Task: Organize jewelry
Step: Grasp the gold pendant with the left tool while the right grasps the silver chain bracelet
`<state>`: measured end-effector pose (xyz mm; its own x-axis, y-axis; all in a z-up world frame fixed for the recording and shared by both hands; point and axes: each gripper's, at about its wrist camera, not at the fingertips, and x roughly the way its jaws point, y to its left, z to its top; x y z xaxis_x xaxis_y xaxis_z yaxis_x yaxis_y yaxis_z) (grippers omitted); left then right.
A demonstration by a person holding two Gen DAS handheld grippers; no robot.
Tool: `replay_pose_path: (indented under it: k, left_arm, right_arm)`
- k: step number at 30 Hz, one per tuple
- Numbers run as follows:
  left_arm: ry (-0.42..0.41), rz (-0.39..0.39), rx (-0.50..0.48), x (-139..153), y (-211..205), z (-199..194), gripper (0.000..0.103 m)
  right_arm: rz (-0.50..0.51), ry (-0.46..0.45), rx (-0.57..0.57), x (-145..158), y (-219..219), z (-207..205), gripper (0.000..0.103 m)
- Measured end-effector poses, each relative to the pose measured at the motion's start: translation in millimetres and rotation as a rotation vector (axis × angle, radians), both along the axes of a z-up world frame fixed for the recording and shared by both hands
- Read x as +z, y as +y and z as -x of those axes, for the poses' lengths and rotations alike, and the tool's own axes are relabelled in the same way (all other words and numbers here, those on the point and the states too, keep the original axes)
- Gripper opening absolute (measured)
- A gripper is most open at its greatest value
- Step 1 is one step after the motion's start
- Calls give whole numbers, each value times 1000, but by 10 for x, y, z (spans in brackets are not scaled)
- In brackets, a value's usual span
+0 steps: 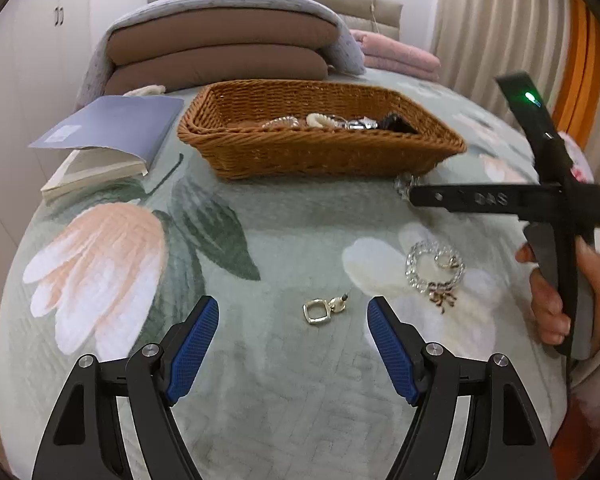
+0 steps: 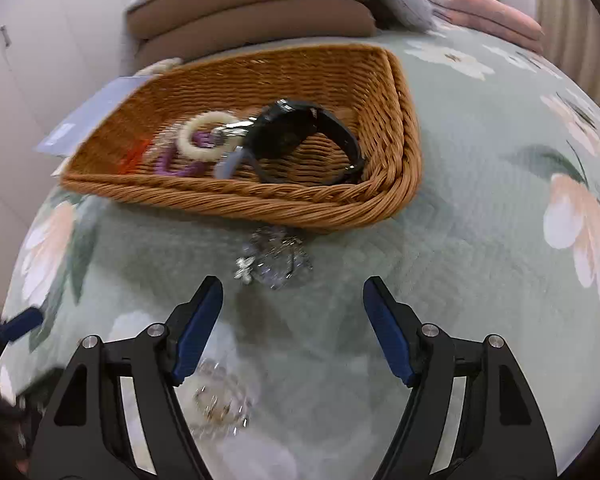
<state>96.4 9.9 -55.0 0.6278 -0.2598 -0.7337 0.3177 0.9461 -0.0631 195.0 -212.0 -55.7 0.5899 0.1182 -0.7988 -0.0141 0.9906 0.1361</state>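
Both of my tools sit with fingers spread apart and nothing between them. The left tool [image 1: 293,344] hovers over the bed [image 1: 260,232], with a gold earring [image 1: 325,309] lying just ahead at 12 o'clock. A clear bead bracelet [image 1: 434,270] rests at 2 o'clock from it. The right tool [image 2: 293,320] faces the basket [image 2: 260,196], which already holds a black watch [image 2: 312,140], a white ring [image 2: 208,136] and purple pieces. A sparkly cluster [image 2: 274,258] lies on the quilt, just short of the basket's near rim.

My worry is the soft quilt: closing low could pinch fabric instead of the small earring, or press it into the padding. The right tool's picture is blurred, so aiming now risks a miss. The basket rim stands close behind the cluster and could be bumped. Open quilt lies toward 9 o'clock of the left tool.
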Motion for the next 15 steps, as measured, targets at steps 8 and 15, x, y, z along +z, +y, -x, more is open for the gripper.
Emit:
replay_pose_path:
  k: [8,15]
  left_arm:
    - [55,-47,-31,-119,-166,-84,48]
    - [31,-59,-42,-106,-246,-60,19]
  right_arm:
    - [46,-10,-24,-44,232,-132,71]
    - [133,-39,-40,-60,451,-191,47]
